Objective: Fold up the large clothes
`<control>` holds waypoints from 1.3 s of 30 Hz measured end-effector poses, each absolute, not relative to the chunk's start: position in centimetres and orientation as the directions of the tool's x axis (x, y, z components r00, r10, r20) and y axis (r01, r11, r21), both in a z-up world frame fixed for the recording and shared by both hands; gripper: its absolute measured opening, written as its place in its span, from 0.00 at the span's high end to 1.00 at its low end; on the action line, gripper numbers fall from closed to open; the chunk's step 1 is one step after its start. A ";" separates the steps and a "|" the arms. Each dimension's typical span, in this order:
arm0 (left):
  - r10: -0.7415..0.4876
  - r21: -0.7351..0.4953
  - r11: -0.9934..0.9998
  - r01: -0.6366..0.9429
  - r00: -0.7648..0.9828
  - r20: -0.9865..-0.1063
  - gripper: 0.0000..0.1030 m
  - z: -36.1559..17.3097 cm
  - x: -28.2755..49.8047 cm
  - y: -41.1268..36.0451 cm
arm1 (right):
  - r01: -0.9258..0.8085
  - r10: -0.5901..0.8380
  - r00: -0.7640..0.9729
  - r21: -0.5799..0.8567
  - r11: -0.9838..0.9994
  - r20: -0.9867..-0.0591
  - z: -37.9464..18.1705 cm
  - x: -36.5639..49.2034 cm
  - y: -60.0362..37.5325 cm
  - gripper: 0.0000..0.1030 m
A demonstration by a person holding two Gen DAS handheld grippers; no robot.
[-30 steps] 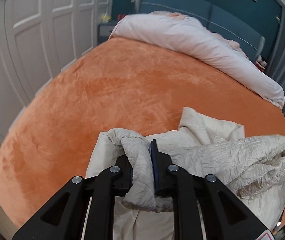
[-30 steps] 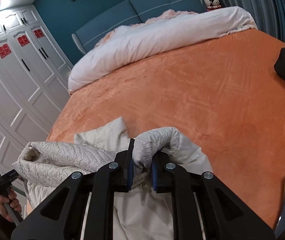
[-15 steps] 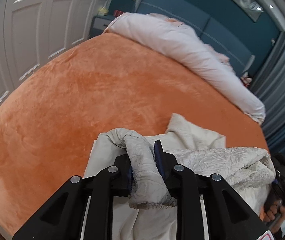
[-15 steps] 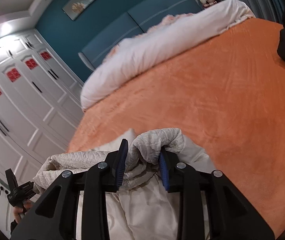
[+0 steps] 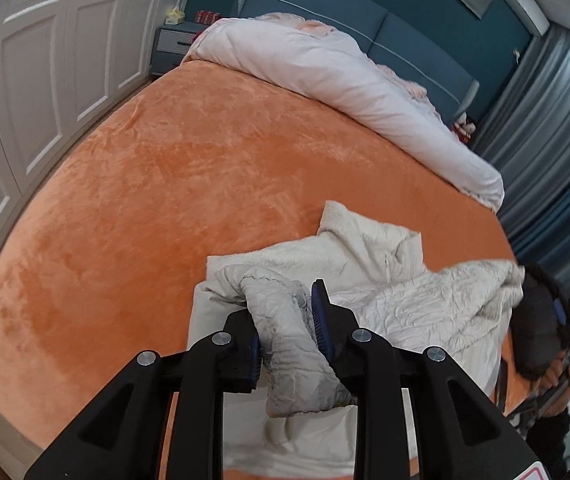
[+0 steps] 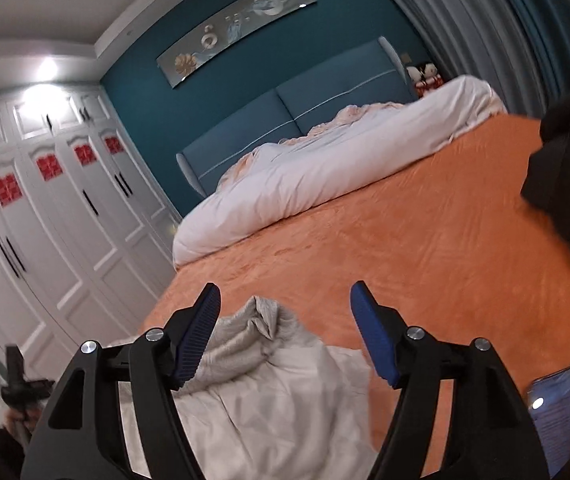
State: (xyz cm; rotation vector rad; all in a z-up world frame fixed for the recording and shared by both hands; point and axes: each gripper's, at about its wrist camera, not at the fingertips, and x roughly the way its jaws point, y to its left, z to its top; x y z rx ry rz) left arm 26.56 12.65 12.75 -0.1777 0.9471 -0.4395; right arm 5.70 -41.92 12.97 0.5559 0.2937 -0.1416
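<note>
Mid-fold: right gripper just opened wide, dropping crinkled cream padded jacket lower centre; left gripper, jaws loosening, pads touching its sleeve. Next: let go, re-grab.

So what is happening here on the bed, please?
A person is folding a cream padded garment on the orange bed cover with two hand-held grippers. The left gripper has a bunched fold of the garment between its fingers, which have just been opening a little. The right gripper has just opened wide and let go; the cloth lies below it, untouched.
</note>
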 end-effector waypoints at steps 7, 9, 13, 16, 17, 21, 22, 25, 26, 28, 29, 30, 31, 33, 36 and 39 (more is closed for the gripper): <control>-0.392 -0.222 0.904 0.366 0.496 -0.775 0.76 13.6 25.9 11.3 | 0.198 0.006 0.892 0.402 0.894 -0.453 10.0 9.3 -39.9 0.34; -0.391 -0.232 0.907 0.352 0.498 -0.774 0.76 13.6 26.1 11.3 | 0.193 0.033 0.859 0.383 0.903 -0.511 8.0 12.0 -39.5 0.34; -0.412 -0.265 0.901 0.343 0.490 -0.768 0.76 13.8 26.1 11.9 | 0.195 0.062 0.786 0.341 0.920 -0.616 4.1 16.9 -38.2 0.45; -0.421 -0.271 0.894 0.357 0.462 -0.781 0.76 13.8 26.3 12.6 | 0.189 0.128 0.730 0.379 0.906 -0.671 1.7 19.0 -38.4 0.86; -0.429 -0.279 0.889 0.363 0.445 -0.786 0.75 13.7 26.4 13.0 | 0.189 0.138 0.740 0.400 0.897 -0.659 1.6 19.0 -38.7 0.92; -0.458 -0.291 0.863 0.412 0.398 -0.795 0.75 13.0 26.3 13.5 | 0.205 0.126 0.786 0.448 0.870 -0.605 2.2 17.0 -40.1 0.98; -0.469 -0.298 0.855 0.425 0.389 -0.793 0.73 12.9 26.2 13.6 | 0.210 0.125 0.804 0.473 0.856 -0.582 2.4 16.0 -40.7 0.98; -0.502 -0.314 0.833 0.455 0.387 -0.773 0.70 12.4 25.8 13.7 | 0.197 0.130 0.859 0.556 0.808 -0.495 3.2 12.5 -42.5 0.99; -0.505 -0.306 0.831 0.465 0.400 -0.765 0.66 12.3 25.6 13.7 | 0.198 0.128 0.864 0.562 0.803 -0.487 3.4 11.7 -42.8 0.99; -0.454 -0.238 0.863 0.446 0.476 -0.753 0.37 12.5 25.3 13.9 | 0.228 0.096 0.860 0.546 0.806 -0.501 3.5 10.7 -43.0 0.99; -0.403 -0.181 0.892 0.414 0.549 -0.732 0.24 12.9 24.9 14.2 | 0.241 0.086 0.859 0.548 0.801 -0.504 3.4 10.4 -43.2 0.99; -0.375 -0.140 0.911 0.388 0.634 -0.677 0.24 13.7 24.3 15.1 | 0.258 0.077 0.860 0.559 0.788 -0.505 3.1 9.9 -43.7 0.99; -0.365 -0.127 0.917 0.379 0.667 -0.649 0.23 14.1 24.0 15.6 | 0.271 0.072 0.856 0.562 0.781 -0.513 2.7 9.8 -44.1 0.99; -0.292 -0.076 0.944 0.321 0.704 -0.648 0.23 14.5 23.9 15.8 | 0.308 0.058 0.818 0.520 0.797 -0.573 1.9 10.8 -44.3 0.98; -0.258 -0.055 0.956 0.287 0.742 -0.618 0.23 14.5 24.2 14.1 | 0.368 -0.027 0.778 0.420 0.830 -0.628 2.0 12.1 -43.1 0.93; -0.260 -0.042 0.954 0.296 0.754 -0.603 0.23 13.7 25.1 10.4 | 0.392 -0.118 0.806 0.373 0.841 -0.580 4.1 11.9 -40.6 0.88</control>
